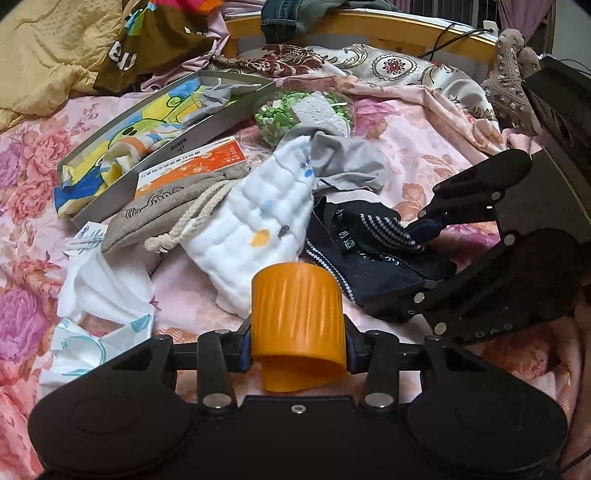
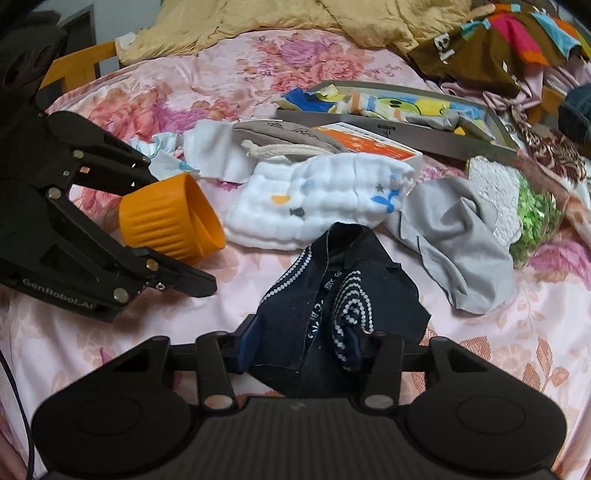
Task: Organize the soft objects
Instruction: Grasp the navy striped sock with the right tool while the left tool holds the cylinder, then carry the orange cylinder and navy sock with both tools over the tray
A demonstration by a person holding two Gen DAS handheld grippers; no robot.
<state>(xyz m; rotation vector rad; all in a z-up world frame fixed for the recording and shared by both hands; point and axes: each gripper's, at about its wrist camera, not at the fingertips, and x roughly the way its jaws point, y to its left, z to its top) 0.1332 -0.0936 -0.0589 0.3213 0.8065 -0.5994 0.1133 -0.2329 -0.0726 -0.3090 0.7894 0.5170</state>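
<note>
On the pink flowered bedsheet [image 1: 413, 140] lies a heap of soft things. My left gripper [image 1: 299, 347] is shut on a ribbed orange cup [image 1: 295, 302], its pads pressing both sides; the right wrist view shows the same gripper [image 2: 177, 229] and cup [image 2: 162, 218] at the left. A dark navy cloth with white dots [image 2: 332, 280] is bunched between the fingers of my right gripper [image 2: 310, 350], which is shut on it. Just behind lie a white quilted cloth [image 2: 314, 203] and a grey cloth [image 2: 458, 236].
A shallow grey box [image 1: 236, 114] holding a cartoon-print cloth stands at the back left, with an orange carton [image 1: 192, 162] and a beige drawstring pouch [image 1: 173, 210] against it. A bag of green bits [image 1: 280, 114], a yellow quilt [image 1: 48, 48] and the wooden bed frame [image 1: 369, 26] lie beyond.
</note>
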